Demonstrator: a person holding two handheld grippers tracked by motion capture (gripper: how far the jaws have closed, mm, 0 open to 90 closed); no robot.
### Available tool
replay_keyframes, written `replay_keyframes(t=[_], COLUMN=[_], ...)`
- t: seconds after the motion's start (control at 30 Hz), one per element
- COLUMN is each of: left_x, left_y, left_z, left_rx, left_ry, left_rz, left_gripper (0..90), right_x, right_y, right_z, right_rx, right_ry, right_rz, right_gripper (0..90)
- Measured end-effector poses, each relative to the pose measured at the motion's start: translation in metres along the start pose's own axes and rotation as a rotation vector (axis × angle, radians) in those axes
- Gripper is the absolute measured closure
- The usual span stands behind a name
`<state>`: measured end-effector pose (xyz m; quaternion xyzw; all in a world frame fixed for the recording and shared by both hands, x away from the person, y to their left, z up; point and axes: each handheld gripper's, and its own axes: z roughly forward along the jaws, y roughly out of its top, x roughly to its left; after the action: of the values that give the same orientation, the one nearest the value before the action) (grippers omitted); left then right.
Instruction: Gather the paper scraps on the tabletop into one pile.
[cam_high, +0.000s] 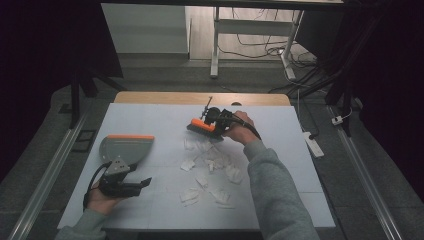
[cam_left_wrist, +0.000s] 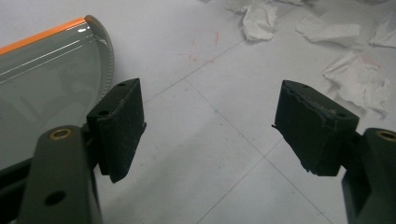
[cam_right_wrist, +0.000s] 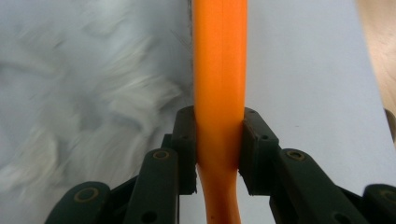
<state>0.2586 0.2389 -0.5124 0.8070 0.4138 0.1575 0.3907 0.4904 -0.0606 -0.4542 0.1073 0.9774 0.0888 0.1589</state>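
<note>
Beyond the paper scraps (cam_high: 212, 167) we saw the right gripper (cam_high: 216, 121) pinching the orange brush (cam_high: 202, 126) while the left gripper (cam_high: 131, 185) sat spread near the dustpan (cam_high: 126, 148), left of the scraps, so the sweeping looked barely begun.

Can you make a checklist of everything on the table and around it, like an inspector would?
Surface: white table, wooden strip at its far edge.
Job's things: orange brush; grey dustpan with orange edge.
Clutter: torn paper scraps scattered mid-table.
Grippers: right tool shut on the brush handle; left tool open, beside the dustpan.
Cables: one trails from the left tool; more lie on the floor beyond.
Surroundings: white desk legs, power strip on the floor.
</note>
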Motion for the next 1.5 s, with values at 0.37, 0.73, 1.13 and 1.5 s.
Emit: replay_keyframes(t=[0.37,0.73,1.13,1.5], left_x=[-0.003,-0.002,0.001,-0.002], left_y=[0.001,0.001,-0.001,0.001], left_z=[0.0,0.0,-0.001,0.0], left_rx=[0.002,0.003,0.002,0.006], left_ry=[0.003,0.012,0.011,0.011], left_rz=[0.008,0.004,-0.002,0.009], left_gripper=[24.8,24.8,24.8,24.8], right_x=[0.049,0.027,0.043,0.074], right_y=[-0.025,-0.028,0.011,-0.02], right_z=[-0.035,-0.056,-0.011,-0.046], right_rx=[0.03,-0.118,-0.028,-0.048], right_ry=[0.083,-0.03,0.034,0.006], right_rz=[-0.162,-0.034,-0.117,-0.202], right_gripper=[70.3,70.2,70.3,70.2])
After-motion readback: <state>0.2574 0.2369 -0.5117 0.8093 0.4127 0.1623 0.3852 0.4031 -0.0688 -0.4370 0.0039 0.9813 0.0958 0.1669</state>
